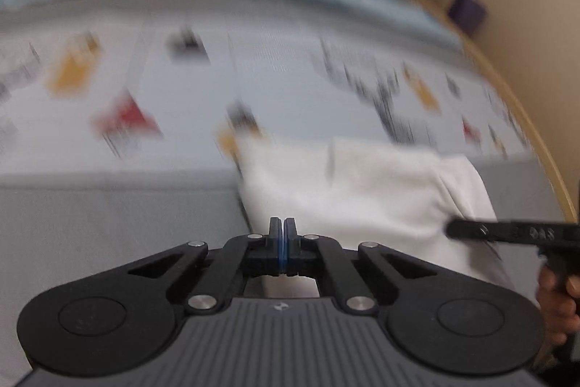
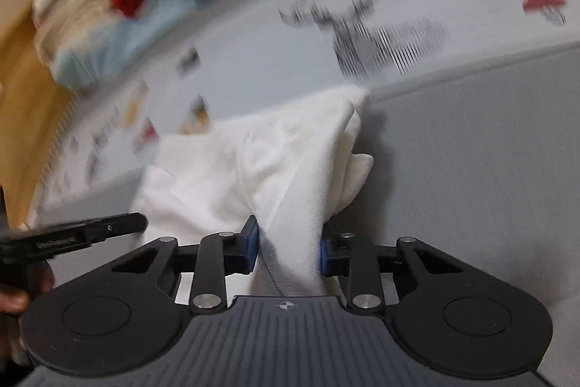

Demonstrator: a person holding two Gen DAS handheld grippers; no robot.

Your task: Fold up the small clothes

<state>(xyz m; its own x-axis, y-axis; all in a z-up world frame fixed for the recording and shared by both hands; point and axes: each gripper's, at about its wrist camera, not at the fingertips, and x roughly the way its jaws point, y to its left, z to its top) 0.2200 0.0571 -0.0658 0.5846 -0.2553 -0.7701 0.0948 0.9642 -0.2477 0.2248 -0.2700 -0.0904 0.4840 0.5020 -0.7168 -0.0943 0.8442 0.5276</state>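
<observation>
Right tool [image 2: 288,251] — bunched white garment [image 2: 253,169] between fingers

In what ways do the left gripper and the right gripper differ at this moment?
The left gripper has its jaws pressed together with nothing visible between them, while the right gripper has its jaws apart with a fold of the white garment between them. The left gripper sits at the garment's edge; the right gripper has cloth draped over its middle. Both are black with blue pads and point toward the patterned bed sheet.

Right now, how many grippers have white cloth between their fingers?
1. The right gripper has the white garment between its fingers. The left gripper is shut with no cloth visibly between them.
</observation>
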